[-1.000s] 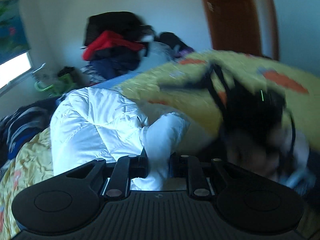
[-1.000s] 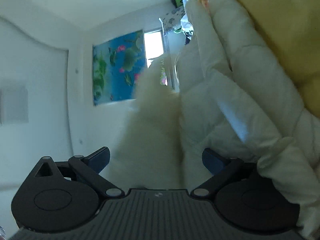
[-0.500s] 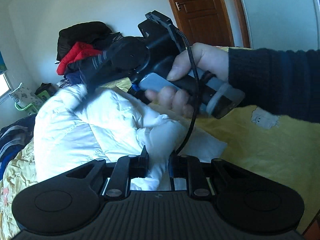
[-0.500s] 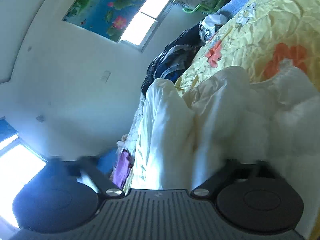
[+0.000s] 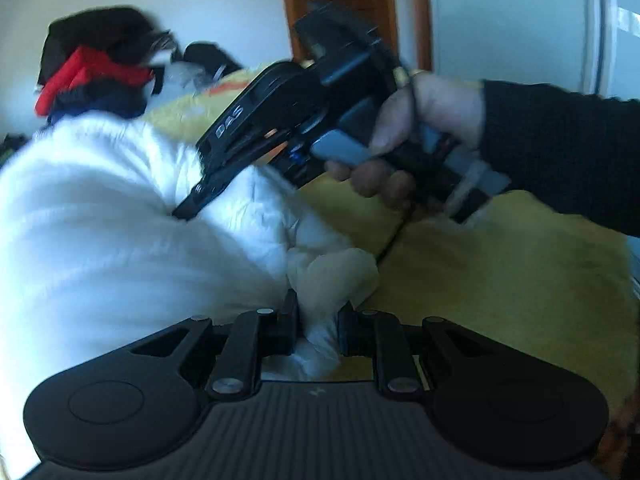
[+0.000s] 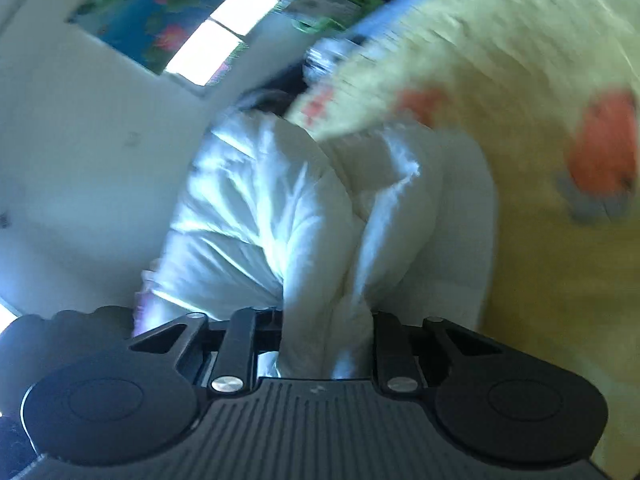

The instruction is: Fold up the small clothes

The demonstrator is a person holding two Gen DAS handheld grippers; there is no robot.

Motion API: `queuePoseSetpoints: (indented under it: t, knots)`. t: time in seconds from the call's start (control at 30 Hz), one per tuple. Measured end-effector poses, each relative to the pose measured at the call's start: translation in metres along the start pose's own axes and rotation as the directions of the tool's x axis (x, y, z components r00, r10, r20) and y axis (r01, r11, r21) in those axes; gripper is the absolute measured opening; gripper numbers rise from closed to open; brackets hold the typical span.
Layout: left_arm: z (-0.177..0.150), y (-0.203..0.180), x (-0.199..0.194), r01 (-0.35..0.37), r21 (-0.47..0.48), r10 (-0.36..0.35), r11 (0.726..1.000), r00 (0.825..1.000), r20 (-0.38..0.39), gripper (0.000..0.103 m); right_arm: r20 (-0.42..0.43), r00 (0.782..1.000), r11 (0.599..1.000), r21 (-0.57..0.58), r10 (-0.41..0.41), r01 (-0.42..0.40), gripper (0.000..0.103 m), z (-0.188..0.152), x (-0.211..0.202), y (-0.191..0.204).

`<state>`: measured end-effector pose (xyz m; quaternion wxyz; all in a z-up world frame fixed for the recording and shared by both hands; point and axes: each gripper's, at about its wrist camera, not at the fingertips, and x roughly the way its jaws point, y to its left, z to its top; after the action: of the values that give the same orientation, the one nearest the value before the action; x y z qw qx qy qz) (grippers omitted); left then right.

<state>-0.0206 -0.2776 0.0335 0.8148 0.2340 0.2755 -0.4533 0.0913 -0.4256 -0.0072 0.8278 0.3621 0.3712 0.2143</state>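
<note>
A white puffy jacket (image 5: 120,240) lies bunched on the yellow bedspread (image 5: 500,280). My left gripper (image 5: 318,316) is shut on a wad of its white fabric at the near edge. In the left wrist view my right gripper (image 5: 186,208), held by a hand (image 5: 424,116) in a dark sleeve, digs its tips into the jacket's top. In the right wrist view my right gripper (image 6: 326,320) has its jaws closing, and a thick fold of the jacket (image 6: 280,220) is pinched between them. Both views are blurred by motion.
A pile of dark and red clothes (image 5: 92,76) is heaped at the back of the bed, with a wooden door (image 5: 340,8) behind it. A window (image 6: 224,48) and a blue flower poster (image 6: 160,12) are on the far wall. The bedspread (image 6: 520,60) has orange flowers.
My right gripper's jaws went from wide open to closed around a jacket fold, and it rolled and rose. My left gripper dipped lower, still holding its wad.
</note>
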Motion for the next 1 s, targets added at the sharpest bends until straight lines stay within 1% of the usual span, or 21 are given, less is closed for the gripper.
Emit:
queuePoseSetpoints:
  t: [0.13, 0.23, 0.3, 0.33, 0.37, 0.4, 0.43, 0.47, 0.53, 0.6, 0.67, 0.7, 0.73, 0.77, 0.8, 0.83, 0.87, 0.9, 0.93, 0.97, 1.0]
  knots:
    - [0.008, 0.012, 0.008, 0.013, -0.053, -0.014, 0.999, 1.0, -0.013, 0.018, 0.019, 1.0, 1.0, 0.0, -0.007, 0.007, 0.024, -0.007, 0.008, -0.006]
    - [0.013, 0.016, 0.013, 0.007, -0.065, -0.007, 0.998, 1.0, -0.009, 0.018, 0.038, 0.999, 0.999, 0.033, 0.001, -0.002, 0.027, -0.01, 0.005, -0.007]
    - [0.01, 0.013, 0.002, -0.003, -0.065, 0.004, 0.998, 1.0, 0.01, 0.019, 0.065, 0.997, 0.995, 0.088, 0.033, -0.038, 0.034, -0.019, -0.012, -0.006]
    - [0.01, 0.013, -0.005, -0.006, -0.067, 0.008, 0.998, 1.0, 0.03, 0.021, 0.087, 0.995, 0.989, 0.13, 0.053, -0.064, 0.043, -0.022, -0.019, -0.007]
    - [-0.002, 0.008, -0.021, -0.006, -0.071, 0.01, 0.997, 0.999, 0.049, 0.027, 0.113, 0.991, 0.984, 0.159, 0.069, -0.086, 0.055, -0.025, -0.03, -0.008]
    - [-0.004, 0.009, -0.029, -0.006, -0.075, 0.011, 0.997, 0.998, 0.065, 0.031, 0.147, 0.986, 0.979, 0.175, 0.084, -0.109, 0.062, -0.029, -0.042, -0.007]
    - [-0.007, 0.01, -0.039, -0.005, -0.082, 0.012, 0.997, 0.996, 0.083, 0.044, 0.186, 0.978, 0.976, 0.178, 0.089, -0.123, 0.068, -0.036, -0.058, -0.005]
    - [-0.011, 0.012, -0.049, -0.008, -0.086, 0.017, 0.996, 0.994, 0.108, 0.059, 0.224, 0.971, 0.976, 0.176, 0.084, -0.125, 0.07, -0.043, -0.074, -0.002]
    - [-0.017, 0.016, -0.07, -0.011, -0.098, 0.028, 0.995, 0.985, 0.173, 0.068, 0.263, 0.963, 0.98, 0.167, 0.065, -0.112, 0.07, -0.055, -0.101, 0.001]
    - [-0.026, 0.02, -0.092, -0.006, -0.12, 0.031, 0.993, 0.978, 0.208, 0.068, 0.307, 0.951, 0.987, 0.149, 0.017, -0.066, 0.07, -0.067, -0.132, 0.008]
    - [-0.028, 0.034, -0.11, -0.033, -0.163, 0.073, 0.986, 0.966, 0.247, 0.068, 0.341, 0.939, 0.992, 0.126, -0.038, -0.006, 0.07, -0.077, -0.161, 0.018]
    - [-0.031, 0.036, -0.121, -0.065, -0.188, 0.115, 0.98, 0.957, 0.268, 0.068, 0.354, 0.933, 0.993, 0.114, -0.064, 0.025, 0.07, -0.078, -0.172, 0.024]
    - [-0.033, 0.043, -0.128, -0.114, -0.214, 0.174, 0.97, 0.943, 0.284, 0.069, 0.373, 0.923, 0.993, 0.09, -0.099, 0.07, 0.07, -0.078, -0.184, 0.034]
    - [-0.034, 0.052, -0.131, -0.178, -0.24, 0.245, 0.954, 0.925, 0.291, 0.07, 0.394, 0.91, 0.992, 0.048, -0.128, 0.118, 0.07, -0.077, -0.194, 0.047]
    - [-0.034, 0.062, -0.131, -0.248, -0.268, 0.323, 0.931, 0.903, 0.285, 0.071, 0.412, 0.901, 0.988, -0.011, -0.136, 0.155, 0.07, -0.074, -0.203, 0.066]
    - [-0.034, 0.071, -0.128, -0.309, -0.297, 0.388, 0.904, 0.883, 0.264, 0.071, 0.417, 0.9, 0.984, -0.069, -0.123, 0.167, 0.071, -0.071, -0.208, 0.083]
    - [-0.032, 0.084, -0.123, -0.363, -0.324, 0.446, 0.874, 0.864, 0.234, 0.071, 0.409, 0.909, 0.977, -0.147, -0.08, 0.153, 0.075, -0.066, -0.209, 0.106]
    - [-0.03, 0.094, -0.116, -0.398, -0.343, 0.483, 0.851, 0.85, 0.212, 0.071, 0.382, 0.924, 0.969, -0.217, -0.025, 0.116, 0.079, -0.06, -0.205, 0.125]
    - [-0.028, 0.103, -0.107, -0.427, -0.356, 0.512, 0.831, 0.838, 0.191, 0.071, 0.343, 0.938, 0.96, -0.275, 0.042, 0.058, 0.089, -0.057, -0.201, 0.14]
    - [-0.026, 0.109, -0.101, -0.445, -0.353, 0.525, 0.823, 0.833, 0.172, 0.071, 0.28, 0.947, 0.944, -0.323, 0.157, -0.061, 0.1, -0.053, -0.193, 0.154]
    - [-0.02, 0.114, -0.087, -0.457, -0.34, 0.527, 0.822, 0.837, 0.15, 0.071, 0.194, 0.929, 0.912, -0.335, 0.314, -0.238, 0.103, -0.047, -0.18, 0.162]
